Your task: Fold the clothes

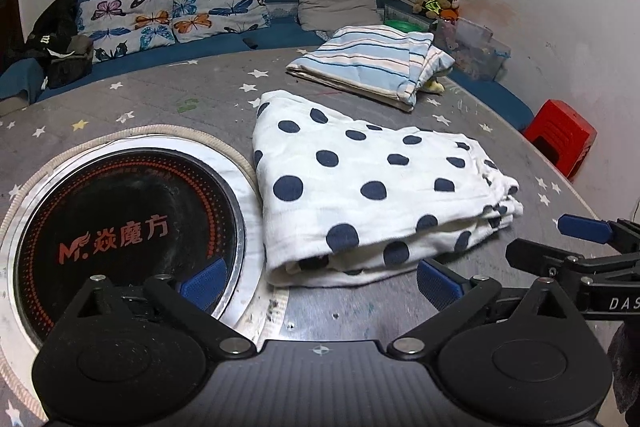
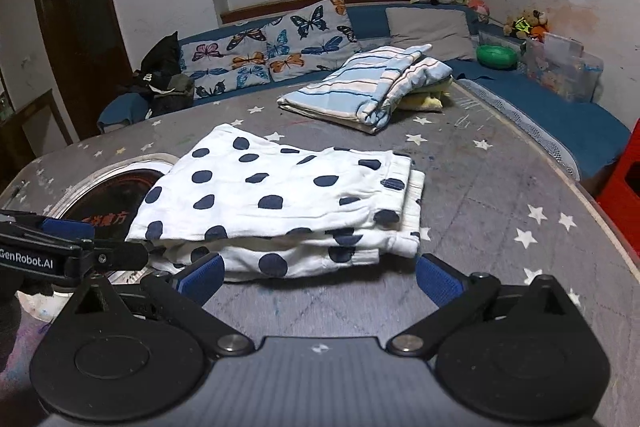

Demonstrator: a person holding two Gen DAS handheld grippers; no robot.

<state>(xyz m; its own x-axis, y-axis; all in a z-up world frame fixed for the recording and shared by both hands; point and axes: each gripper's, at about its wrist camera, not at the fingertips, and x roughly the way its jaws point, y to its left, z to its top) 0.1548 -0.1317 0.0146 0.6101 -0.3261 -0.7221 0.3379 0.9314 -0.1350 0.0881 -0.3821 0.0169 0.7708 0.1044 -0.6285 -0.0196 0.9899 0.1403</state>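
The polka-dot garment [image 1: 360,195] lay folded on the star-print table [image 1: 160,99], its left edge over the rim of the round black burner [image 1: 128,227] — at about nine o'clock from it. Both the left gripper [image 1: 320,279] and the right gripper [image 2: 318,277] stood spread wide and held nothing, just short of the garment's near edge. At one o'clock — well apart — sat a folded striped cloth [image 2: 360,87].

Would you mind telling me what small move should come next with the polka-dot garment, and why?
Probably draw both tongs back: the polka-dot garment already lies folded flat on the table, and the left tongs and right tongs stand open, holding nothing. It could then join the striped folded pile.
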